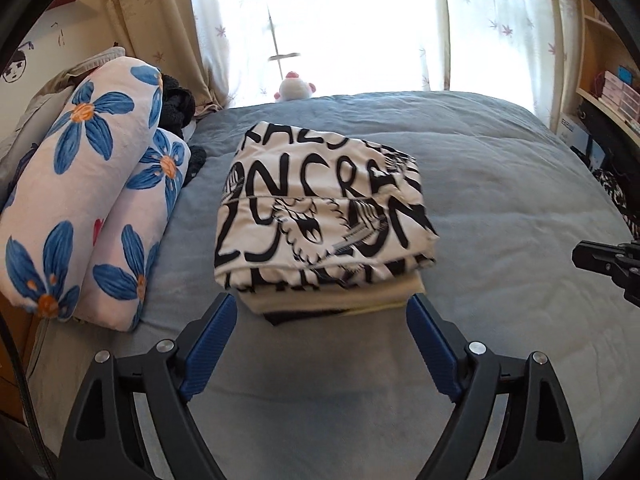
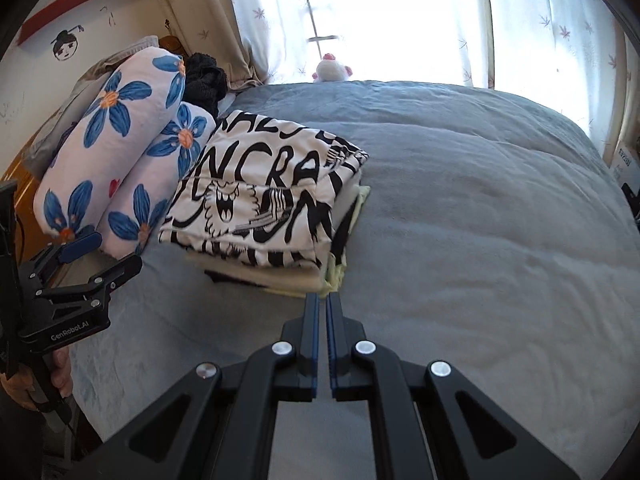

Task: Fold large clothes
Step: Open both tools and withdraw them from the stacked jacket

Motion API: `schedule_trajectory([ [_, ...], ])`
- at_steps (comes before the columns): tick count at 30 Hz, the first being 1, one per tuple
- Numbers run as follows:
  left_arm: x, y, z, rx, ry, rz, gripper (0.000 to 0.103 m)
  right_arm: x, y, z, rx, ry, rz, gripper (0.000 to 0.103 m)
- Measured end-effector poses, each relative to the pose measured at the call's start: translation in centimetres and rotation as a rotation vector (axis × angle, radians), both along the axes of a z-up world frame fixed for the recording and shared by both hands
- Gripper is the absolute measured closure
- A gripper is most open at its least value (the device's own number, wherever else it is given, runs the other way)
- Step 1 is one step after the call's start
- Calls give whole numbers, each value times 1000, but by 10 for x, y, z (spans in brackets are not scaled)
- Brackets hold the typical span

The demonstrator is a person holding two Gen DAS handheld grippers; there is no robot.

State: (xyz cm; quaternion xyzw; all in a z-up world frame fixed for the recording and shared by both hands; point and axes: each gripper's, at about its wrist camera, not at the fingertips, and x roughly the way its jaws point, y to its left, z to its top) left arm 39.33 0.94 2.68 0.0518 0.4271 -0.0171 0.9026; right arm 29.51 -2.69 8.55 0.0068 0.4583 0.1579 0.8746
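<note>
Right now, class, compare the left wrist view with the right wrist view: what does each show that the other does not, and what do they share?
Only the left wrist view shows the shelves with boxes at the right edge, and the left gripper from behind, its jaws wide open short of the stack.

Only the right wrist view shows the hand holding the left gripper, and the right gripper with jaws shut, empty.

Both show the folded printed garment on the grey bed, the flowered pillows and the plush toy.
</note>
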Motion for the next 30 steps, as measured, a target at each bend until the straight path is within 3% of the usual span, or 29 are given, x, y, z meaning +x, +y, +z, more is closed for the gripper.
schedule_trajectory([
  [4,-37,-19,11,-8,1,-21,11,-36,-19,15,-17,-14,-5,99],
  [9,-74,-45,21,-7,-12,-57,6,-76,-39,26,-42,-29,-15,80],
  [15,-115,-75,21,-31,3,-83,4,-124,-58,24,-97,-45,-12,79],
  [21,-155,-111,5,-44,25,-119,4,-165,-82,3,-91,-25,-37,67],
  [30,-213,-146,-42,-130,62,-124,4,-218,-123,-36,-48,-3,-132,64],
])
